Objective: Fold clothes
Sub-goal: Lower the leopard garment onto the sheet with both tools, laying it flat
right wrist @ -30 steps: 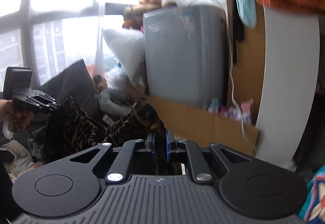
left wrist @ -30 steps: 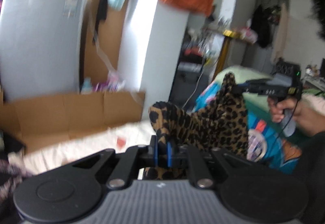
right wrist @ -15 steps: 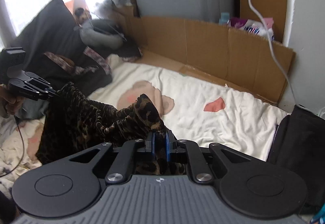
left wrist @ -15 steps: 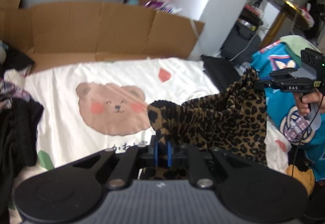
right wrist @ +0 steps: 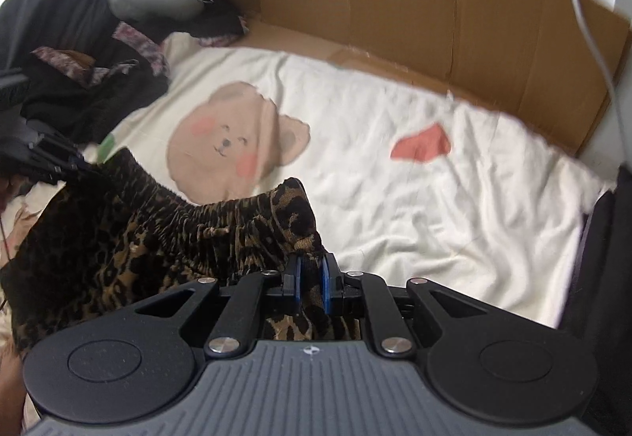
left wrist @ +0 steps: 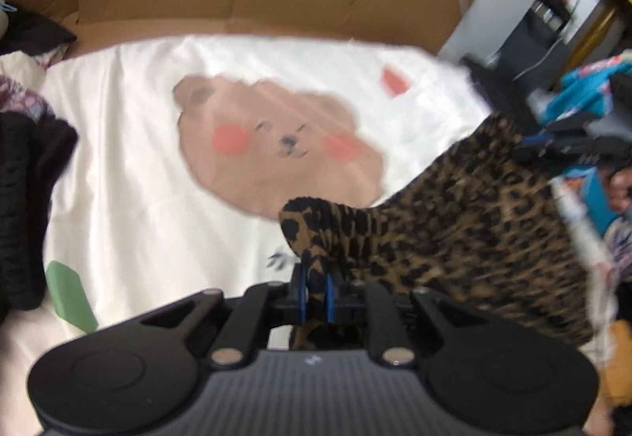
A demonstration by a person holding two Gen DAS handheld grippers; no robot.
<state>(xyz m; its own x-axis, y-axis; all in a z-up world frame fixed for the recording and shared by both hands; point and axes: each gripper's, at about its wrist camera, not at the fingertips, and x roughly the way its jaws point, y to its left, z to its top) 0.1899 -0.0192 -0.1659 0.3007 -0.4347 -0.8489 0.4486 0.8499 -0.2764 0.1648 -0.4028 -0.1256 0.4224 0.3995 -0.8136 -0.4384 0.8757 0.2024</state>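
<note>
A leopard-print garment [left wrist: 466, 238] with an elastic waistband hangs between both grippers above a white bedsheet with a brown bear print [left wrist: 276, 143]. My left gripper [left wrist: 315, 284] is shut on one end of the waistband, and it shows at the left edge of the right wrist view as the left gripper [right wrist: 59, 163]. My right gripper [right wrist: 310, 278] is shut on the other end of the garment [right wrist: 158, 238]; in the left wrist view the right gripper [left wrist: 568, 147] appears at the right, held by a hand [left wrist: 622, 191].
Flattened cardboard [right wrist: 434, 13] stands along the far side of the sheet [right wrist: 434, 206]. Dark clothes [left wrist: 27, 206] are heaped at the left. A black item [right wrist: 604, 258] lies at the sheet's right edge. Blue printed fabric [left wrist: 584, 96] and furniture are at the far right.
Both grippers have tilted down from facing the room to facing the bed, lowering the leopard garment toward the bear sheet. Both stay shut on the fabric.
</note>
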